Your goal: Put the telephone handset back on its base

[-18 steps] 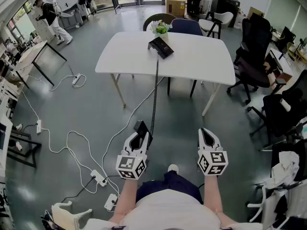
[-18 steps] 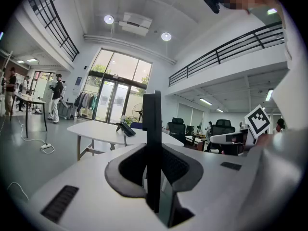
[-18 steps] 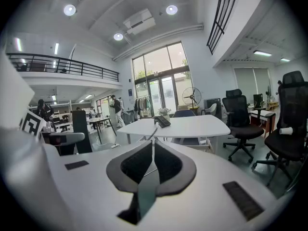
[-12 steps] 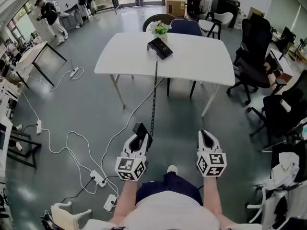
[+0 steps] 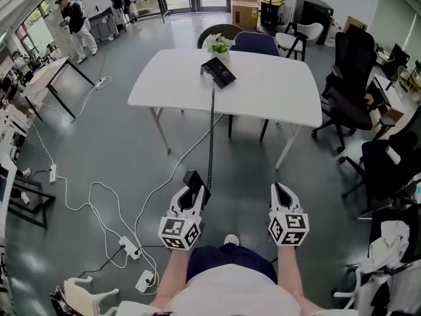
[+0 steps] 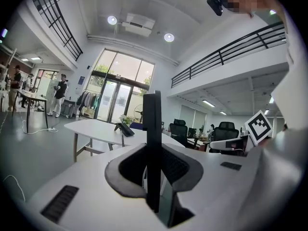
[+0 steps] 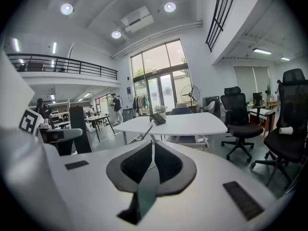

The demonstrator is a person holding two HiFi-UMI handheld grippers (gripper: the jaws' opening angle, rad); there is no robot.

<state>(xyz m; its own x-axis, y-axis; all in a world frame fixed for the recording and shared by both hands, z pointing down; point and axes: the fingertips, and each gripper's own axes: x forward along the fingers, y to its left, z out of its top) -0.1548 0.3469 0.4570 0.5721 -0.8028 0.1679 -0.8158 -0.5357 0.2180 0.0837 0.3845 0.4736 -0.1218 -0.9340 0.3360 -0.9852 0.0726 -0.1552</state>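
Two grippers hung near the person's body. The left gripper's (image 5: 191,193) jaws clamped an upright black handset (image 5: 193,176); the right gripper's (image 5: 281,191) jaws were pressed together on nothing. A coiled cord (image 5: 211,130) stretched away to the base (image 5: 218,71) on the far white worktop (image 5: 276,91), beside a small plant (image 5: 219,43).

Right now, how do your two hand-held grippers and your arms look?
The left hand-held gripper and right hand-held gripper are white, with dark grey pads inside. Each carries a cube with black-and-white square markers at its rear. The forearms are uncovered; the top is white.
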